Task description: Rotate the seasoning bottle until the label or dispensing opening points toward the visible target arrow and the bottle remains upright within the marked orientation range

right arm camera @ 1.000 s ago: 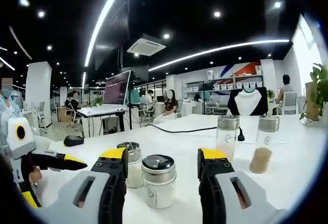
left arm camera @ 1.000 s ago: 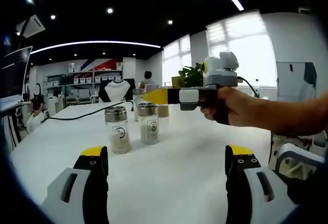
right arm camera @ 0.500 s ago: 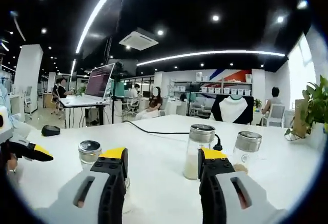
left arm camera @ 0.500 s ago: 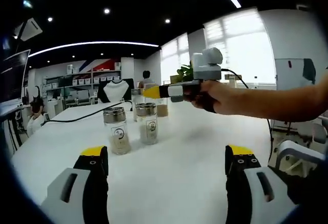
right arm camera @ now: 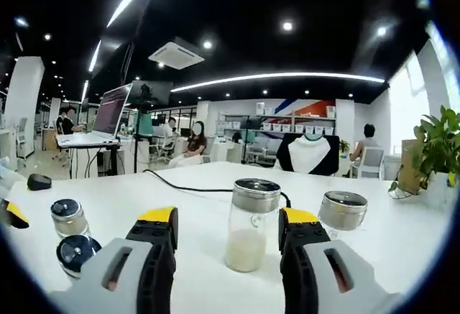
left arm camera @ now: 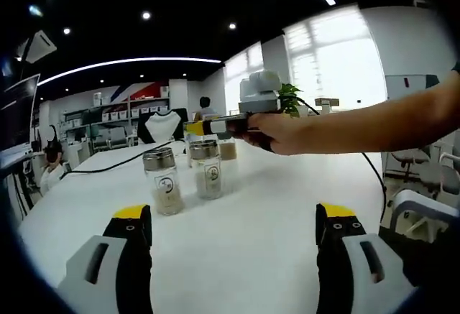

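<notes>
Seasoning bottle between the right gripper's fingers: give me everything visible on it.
The seasoning bottle is a clear glass jar with a wide metal screw cap, flat and dark on top. It stands upright on the white table, with pale powder filling about its bottom third. A small dark mark shows on the glass; no label can be read. It stands ahead of the right gripper, in line with the gap between its open fingers, which do not touch it. A black cable lies behind it.

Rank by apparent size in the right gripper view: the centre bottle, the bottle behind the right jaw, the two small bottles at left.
1. Centre bottle, nearest.
2. Bottle behind the right jaw, partly hidden.
3. Two small bottles, alike.
</notes>
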A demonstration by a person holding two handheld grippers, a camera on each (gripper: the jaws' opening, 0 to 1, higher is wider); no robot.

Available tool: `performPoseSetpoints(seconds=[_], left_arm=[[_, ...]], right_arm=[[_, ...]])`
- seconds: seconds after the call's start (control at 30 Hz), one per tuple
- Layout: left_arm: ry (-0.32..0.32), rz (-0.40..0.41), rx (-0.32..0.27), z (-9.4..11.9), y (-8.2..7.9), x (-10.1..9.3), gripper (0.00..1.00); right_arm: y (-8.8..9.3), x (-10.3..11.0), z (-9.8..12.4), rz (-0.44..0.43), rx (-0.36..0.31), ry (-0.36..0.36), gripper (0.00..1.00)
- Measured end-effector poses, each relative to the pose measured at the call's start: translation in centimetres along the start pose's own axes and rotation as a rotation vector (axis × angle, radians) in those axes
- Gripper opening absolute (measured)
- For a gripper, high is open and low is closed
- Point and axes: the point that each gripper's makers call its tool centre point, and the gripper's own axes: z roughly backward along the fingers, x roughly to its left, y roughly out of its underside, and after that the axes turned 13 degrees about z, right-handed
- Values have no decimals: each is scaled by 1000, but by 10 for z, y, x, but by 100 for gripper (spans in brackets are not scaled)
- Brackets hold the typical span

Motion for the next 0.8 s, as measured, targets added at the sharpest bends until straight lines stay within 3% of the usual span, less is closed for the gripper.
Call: performPoseSetpoints(seconds=[0.1,0.43,0.8], left_arm=[[-5,8,-6,2,-2,4,100],[-19,-9,6,3,0,10,100],[-20,-11,8,4,0,11,100]], right_arm=[[7,-8,-6,-8,15,34,56],[10,-17,-25,20,27,47,55],[10,-26,-43,60,30,98,45]])
